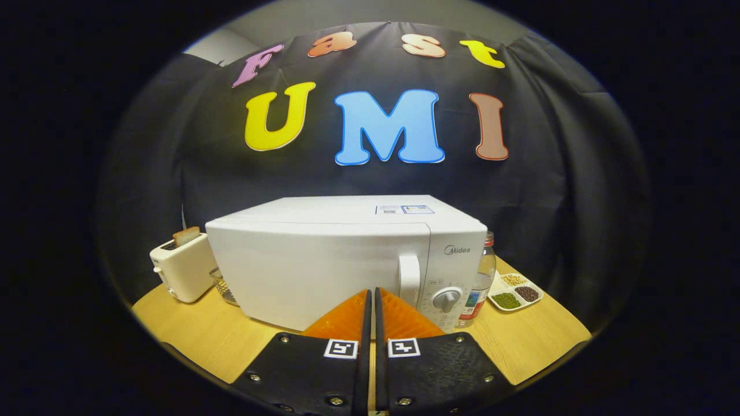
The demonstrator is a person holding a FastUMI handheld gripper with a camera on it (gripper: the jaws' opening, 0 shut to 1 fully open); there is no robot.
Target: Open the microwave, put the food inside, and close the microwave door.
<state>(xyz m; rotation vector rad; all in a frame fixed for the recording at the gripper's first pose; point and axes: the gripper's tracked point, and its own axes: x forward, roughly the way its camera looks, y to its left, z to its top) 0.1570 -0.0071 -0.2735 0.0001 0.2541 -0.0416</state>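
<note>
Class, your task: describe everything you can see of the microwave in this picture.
The microwave is a white box, seemingly painted metal and plastic, standing upright on the wooden table. Its door is shut, with a white vertical handle beside a control panel bearing a round knob. Stickers lie on its top. A toaster stands at one side, a bottle at the other. The gripper, fingers closed together, points at its front.

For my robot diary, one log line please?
stage: start | microwave: door closed | gripper: shut, empty, before door | handle: untouched
</note>
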